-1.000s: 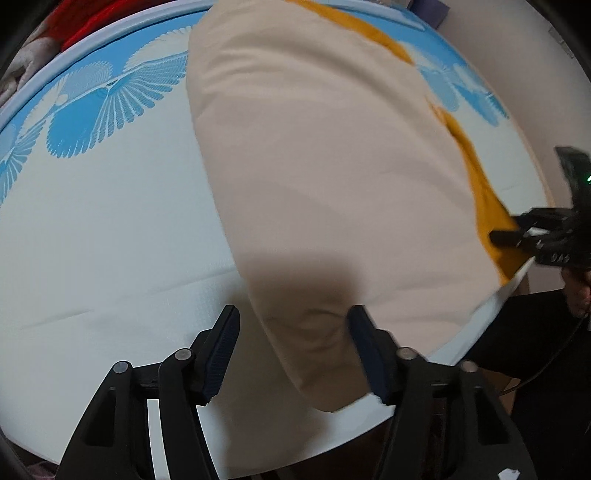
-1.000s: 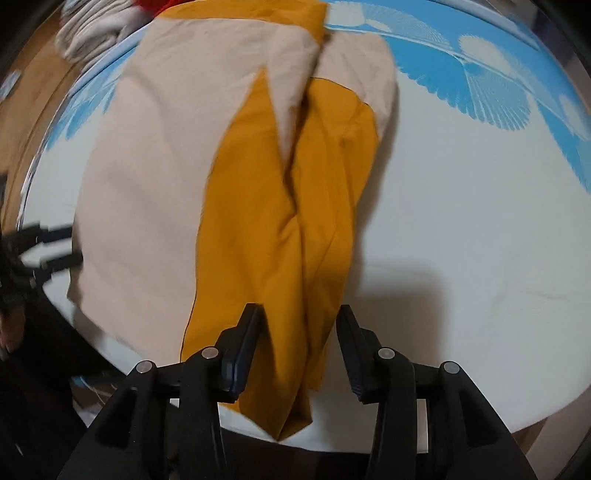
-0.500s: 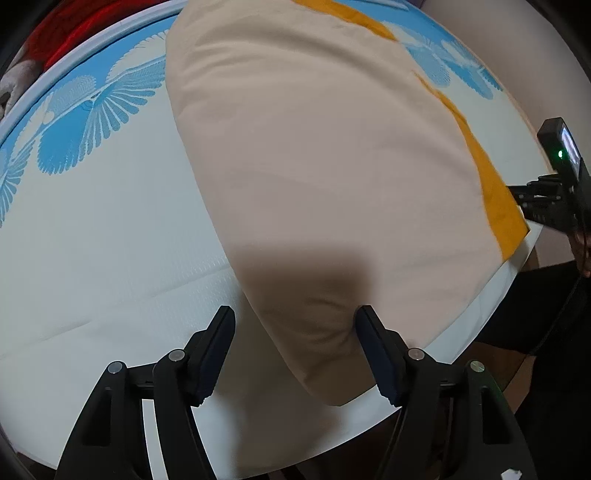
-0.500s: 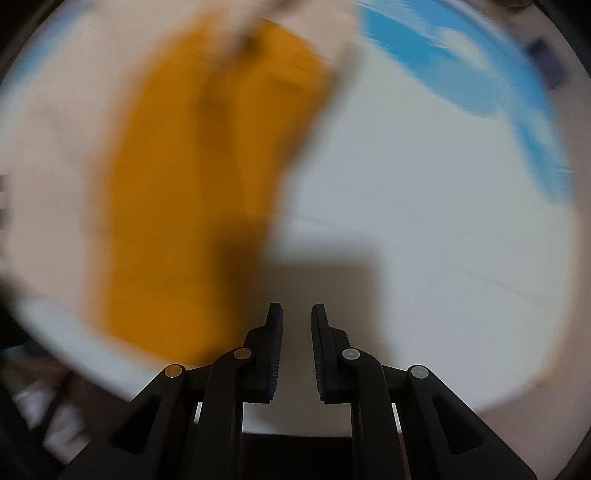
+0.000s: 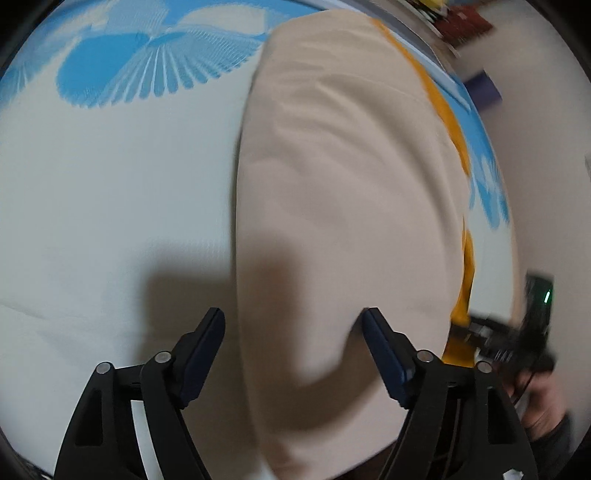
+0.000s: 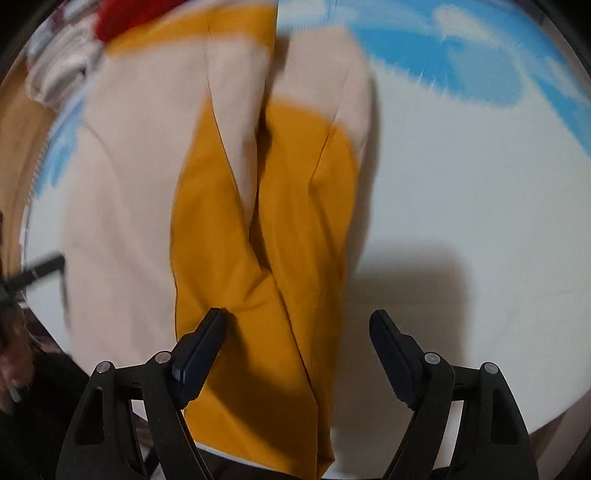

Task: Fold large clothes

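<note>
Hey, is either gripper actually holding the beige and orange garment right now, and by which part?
Neither. Left gripper and right gripper are opening astride the garment's near end, pads clear.

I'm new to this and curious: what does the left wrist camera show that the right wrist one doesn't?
Only the left view: the left gripper opening over the garment's beige side, and a dark purple object. Only the right view: the right gripper opening over the orange panel, and a red item. Both: the same garment on the blue-and-white table.
</note>
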{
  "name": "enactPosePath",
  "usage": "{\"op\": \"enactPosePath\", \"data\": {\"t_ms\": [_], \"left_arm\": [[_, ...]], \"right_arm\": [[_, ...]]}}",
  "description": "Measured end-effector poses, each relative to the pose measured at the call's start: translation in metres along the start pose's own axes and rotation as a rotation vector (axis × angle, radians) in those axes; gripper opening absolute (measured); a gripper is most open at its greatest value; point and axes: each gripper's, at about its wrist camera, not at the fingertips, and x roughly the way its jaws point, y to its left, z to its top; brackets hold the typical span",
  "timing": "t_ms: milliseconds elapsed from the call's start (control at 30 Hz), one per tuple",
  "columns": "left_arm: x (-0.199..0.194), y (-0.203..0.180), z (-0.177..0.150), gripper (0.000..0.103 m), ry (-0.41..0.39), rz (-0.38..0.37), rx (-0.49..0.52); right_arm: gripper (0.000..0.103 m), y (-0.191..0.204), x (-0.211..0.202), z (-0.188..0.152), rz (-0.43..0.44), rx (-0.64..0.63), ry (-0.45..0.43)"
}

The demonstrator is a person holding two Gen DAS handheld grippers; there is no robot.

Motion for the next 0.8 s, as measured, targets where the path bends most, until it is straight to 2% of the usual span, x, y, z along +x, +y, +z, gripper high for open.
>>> {"op": "enactPosePath", "data": {"t_ms": [100, 200, 267, 300, 333, 367, 433, 600, 733, 800], "left_arm": [[0.016, 0.012, 0.014, 0.078, 0.005, -0.091, -0.095], [0.028, 0.012, 0.020, 0.077, -0.010, -0.117, -0.110], [0.029, 0.007, 0.026, 0.074, -0.040, -0.112, -0.088], [0.028, 0.006, 0.025, 0.072, -0.051, -0.109, -0.084], [0.025, 0.004, 0.028, 0.067, -0.065, -0.108, -0.080], [0.021, 0.002, 0.031, 0.064, -0.077, -0.107, -0.077], [0.006, -0.002, 0.038, 0.055, -0.121, -0.091, -0.060], [-0.038, 0.004, 0.047, 0.053, -0.234, -0.022, -0.008], [-0.052, 0.043, 0.063, 0.054, -0.265, 0.041, -0.094], [-0.056, 0.063, 0.064, 0.055, -0.271, 0.105, -0.139]], "right_arm": [[0.080, 0.000, 0.007, 0.010, 0.031, 0.037, 0.011], [0.074, 0.000, 0.012, 0.016, 0.056, 0.079, 0.016], [0.052, 0.006, 0.013, 0.020, 0.084, 0.092, 0.004], [0.046, 0.007, 0.013, 0.022, 0.092, 0.096, -0.001], [0.035, 0.010, 0.013, 0.025, 0.100, 0.100, -0.010], [0.028, 0.015, 0.013, 0.027, 0.103, 0.103, -0.022], [0.022, 0.024, 0.010, 0.032, 0.102, 0.105, -0.048], [0.017, 0.060, -0.002, 0.063, 0.142, 0.076, -0.166], [0.017, 0.093, -0.003, 0.085, 0.165, 0.032, -0.236], [0.017, 0.102, 0.001, 0.091, 0.143, 0.012, -0.237]]}}
